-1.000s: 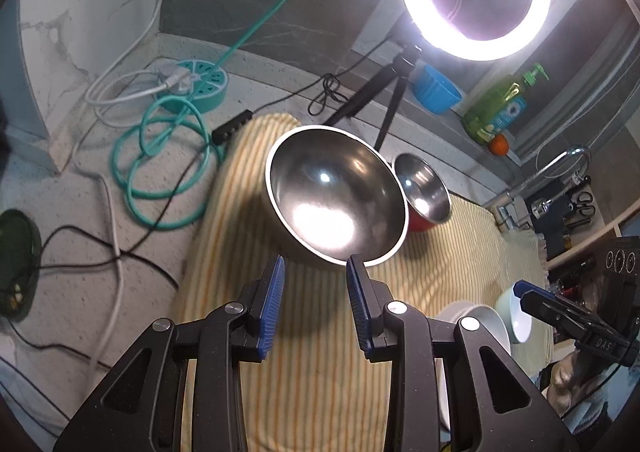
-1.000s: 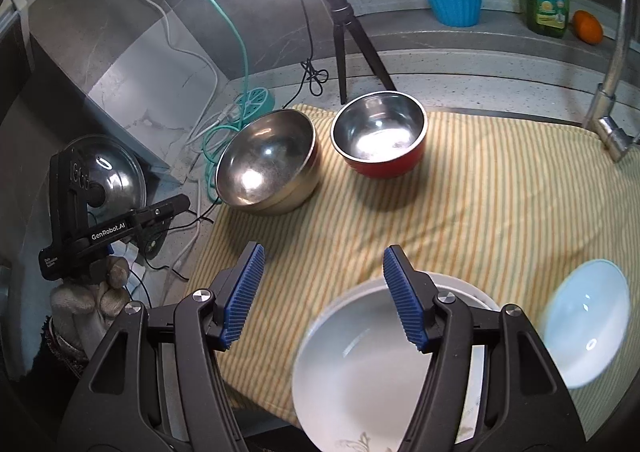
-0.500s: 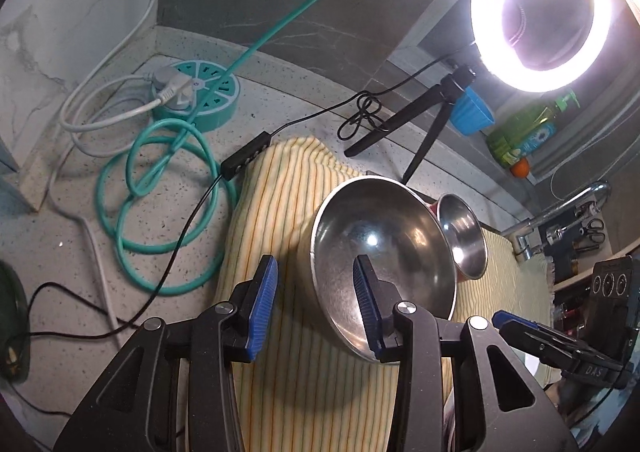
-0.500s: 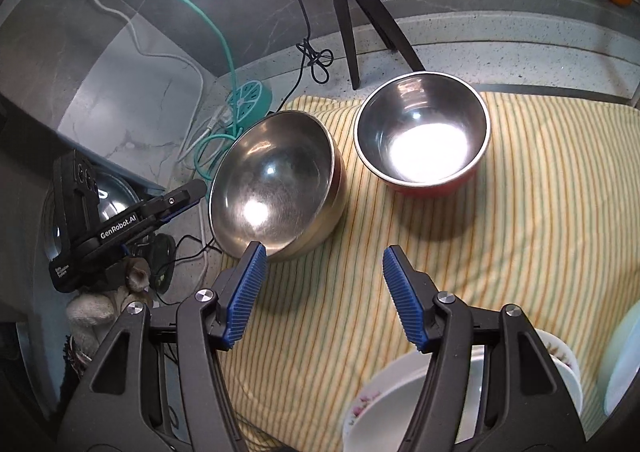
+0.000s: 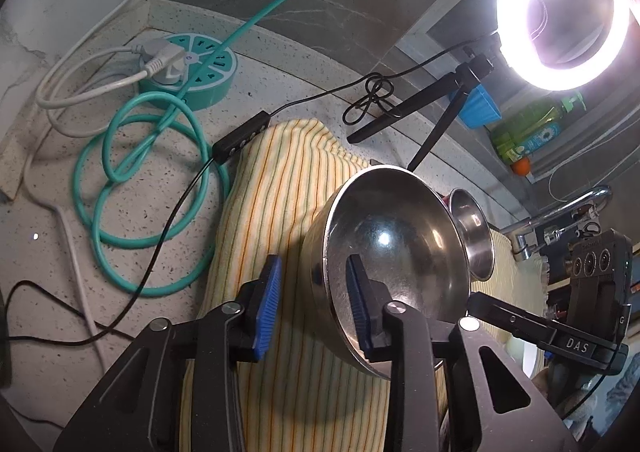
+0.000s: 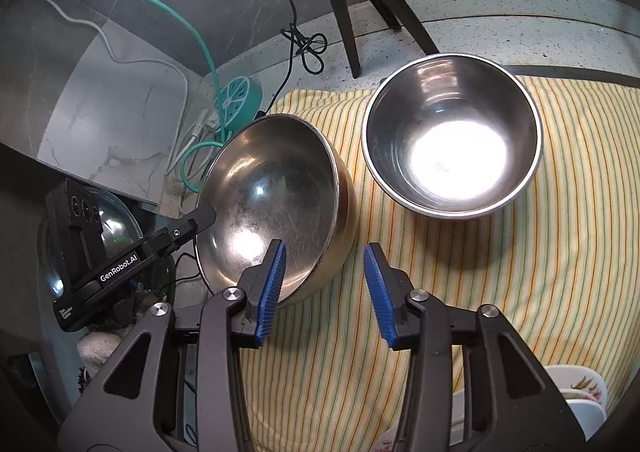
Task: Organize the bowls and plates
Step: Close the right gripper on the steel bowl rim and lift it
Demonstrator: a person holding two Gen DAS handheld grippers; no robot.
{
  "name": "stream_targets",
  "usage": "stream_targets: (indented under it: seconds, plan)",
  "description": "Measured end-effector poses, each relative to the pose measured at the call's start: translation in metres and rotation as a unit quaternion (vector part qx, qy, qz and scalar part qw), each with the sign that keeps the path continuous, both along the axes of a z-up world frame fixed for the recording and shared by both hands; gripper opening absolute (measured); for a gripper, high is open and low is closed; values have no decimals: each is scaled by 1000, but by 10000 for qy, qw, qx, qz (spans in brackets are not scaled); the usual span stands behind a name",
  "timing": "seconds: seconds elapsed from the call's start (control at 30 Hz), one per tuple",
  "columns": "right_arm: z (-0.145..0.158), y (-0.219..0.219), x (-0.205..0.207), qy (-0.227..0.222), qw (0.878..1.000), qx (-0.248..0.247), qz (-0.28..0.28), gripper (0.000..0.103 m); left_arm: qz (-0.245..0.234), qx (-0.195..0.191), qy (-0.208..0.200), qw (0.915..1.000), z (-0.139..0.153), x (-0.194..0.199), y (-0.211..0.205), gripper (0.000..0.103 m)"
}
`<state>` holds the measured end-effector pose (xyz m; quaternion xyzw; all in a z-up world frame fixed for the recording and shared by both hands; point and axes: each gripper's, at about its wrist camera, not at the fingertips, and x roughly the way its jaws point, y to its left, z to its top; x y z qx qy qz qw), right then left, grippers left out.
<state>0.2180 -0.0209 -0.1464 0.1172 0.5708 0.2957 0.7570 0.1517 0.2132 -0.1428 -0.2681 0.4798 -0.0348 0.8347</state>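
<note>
We straddle the big bowl's [image 5: 396, 252] rim on the cloth [image 5: 280, 188] with both tools, left tool [image 5: 312, 304] and right tool [image 6: 324, 288] open, gripping nothing, seemingly to lift it.

Two glossy steel bowls [image 6: 276, 208] [image 6: 452, 132] rest on woven striped cloth [image 6: 520, 272].

— Where's the light from?
— A ring light [image 5: 560, 8], blown out white at upper right of the left wrist view. It glares hard in the smaller steel bowl [image 6: 452, 136].
— Shadows?
— Soft, dark ones on the striped cloth [image 6: 520, 252]. Edges bend and darken; the far corners look slightly blurred, perhaps.
</note>
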Motion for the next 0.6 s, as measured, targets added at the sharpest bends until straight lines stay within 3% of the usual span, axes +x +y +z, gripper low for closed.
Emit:
stream_targets:
  seconds: [0.07, 0.17, 0.6]
  plan:
    - [-2, 5, 2, 0, 10000, -61, 44, 36, -17, 18, -4, 10000, 0, 0, -1, 25]
    - [-6, 10, 4, 1, 9998, -177, 116, 22, -87, 29, 15, 10000, -2, 2, -3, 16]
    - [-2, 12, -3, -18, 9993, -302, 206, 21, -30, 98, -38, 9999, 6, -7, -8, 16]
